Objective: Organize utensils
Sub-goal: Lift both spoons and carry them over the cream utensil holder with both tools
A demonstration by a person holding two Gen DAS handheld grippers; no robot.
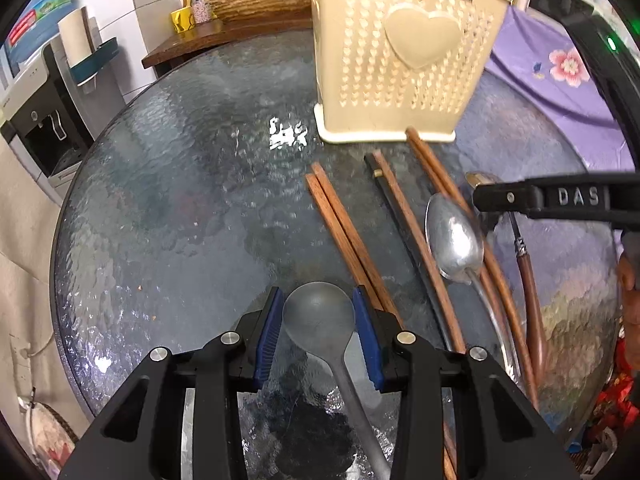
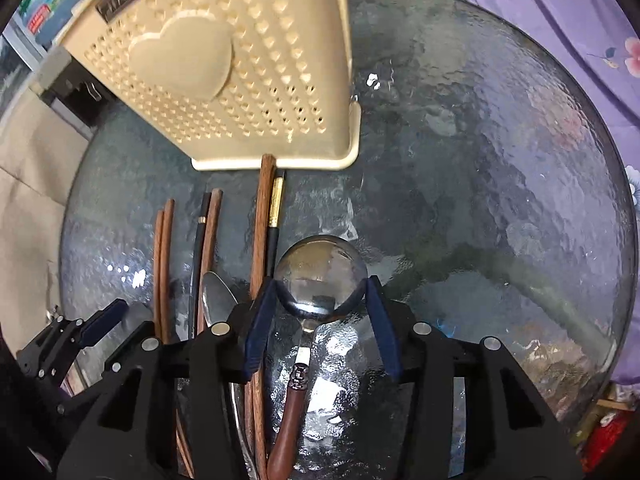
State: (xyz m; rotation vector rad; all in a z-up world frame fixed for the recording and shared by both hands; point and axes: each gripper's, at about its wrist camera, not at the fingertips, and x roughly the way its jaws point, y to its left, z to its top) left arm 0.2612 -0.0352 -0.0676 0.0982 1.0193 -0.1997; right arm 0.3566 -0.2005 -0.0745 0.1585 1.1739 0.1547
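Observation:
My left gripper (image 1: 318, 294) is shut on the bowl of a dull grey spoon (image 1: 320, 328), its blue pads against both sides. In the right wrist view my right gripper (image 2: 321, 282) is shut on the round shiny bowl of a brown-handled spoon (image 2: 320, 264), which lies on the glass table (image 2: 480, 160). A cream perforated utensil holder (image 1: 400, 80) with a heart on its front stands just beyond. Between the grippers lie several brown chopsticks (image 1: 344, 232), a black chopstick (image 1: 400, 224) and a silver spoon (image 1: 456, 240). One right gripper finger (image 1: 516, 200) shows at the left view's right edge.
The round glass table (image 1: 180, 200) has a bare stretch left of the holder. A water dispenser (image 1: 40, 120) stands off the table at left, and a wooden shelf with a yellow mug (image 1: 182, 20) at the back. Purple floral cloth (image 1: 552, 80) lies beyond the right rim.

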